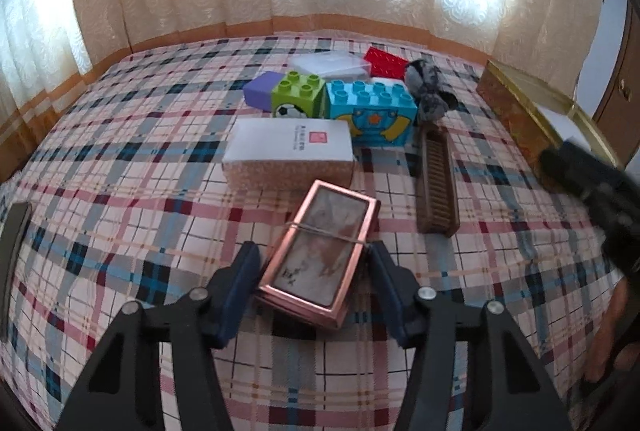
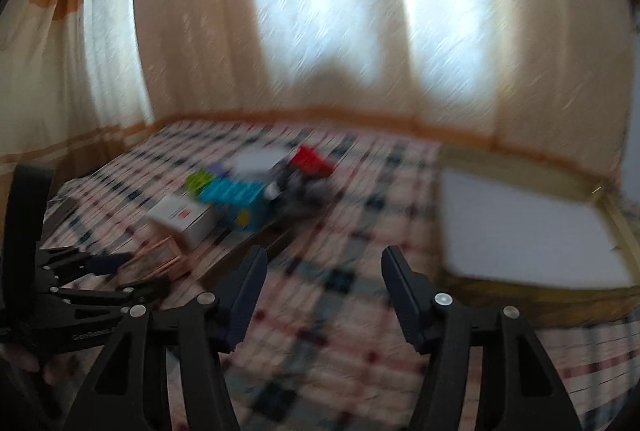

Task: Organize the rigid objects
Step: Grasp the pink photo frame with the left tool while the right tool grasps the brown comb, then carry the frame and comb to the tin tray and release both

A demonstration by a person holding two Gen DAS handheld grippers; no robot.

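rose-gold framed rectangular box [image 1: 320, 255], glossy lid, plaid cloth [image 1: 120, 159]

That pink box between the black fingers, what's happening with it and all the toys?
A person is tidying objects on a plaid bed. The left gripper straddles the pink box, fingers open on either side, not yet gripping. The right gripper hangs open and empty, near a big gold-edged box. Toy blocks and a white box wait behind.
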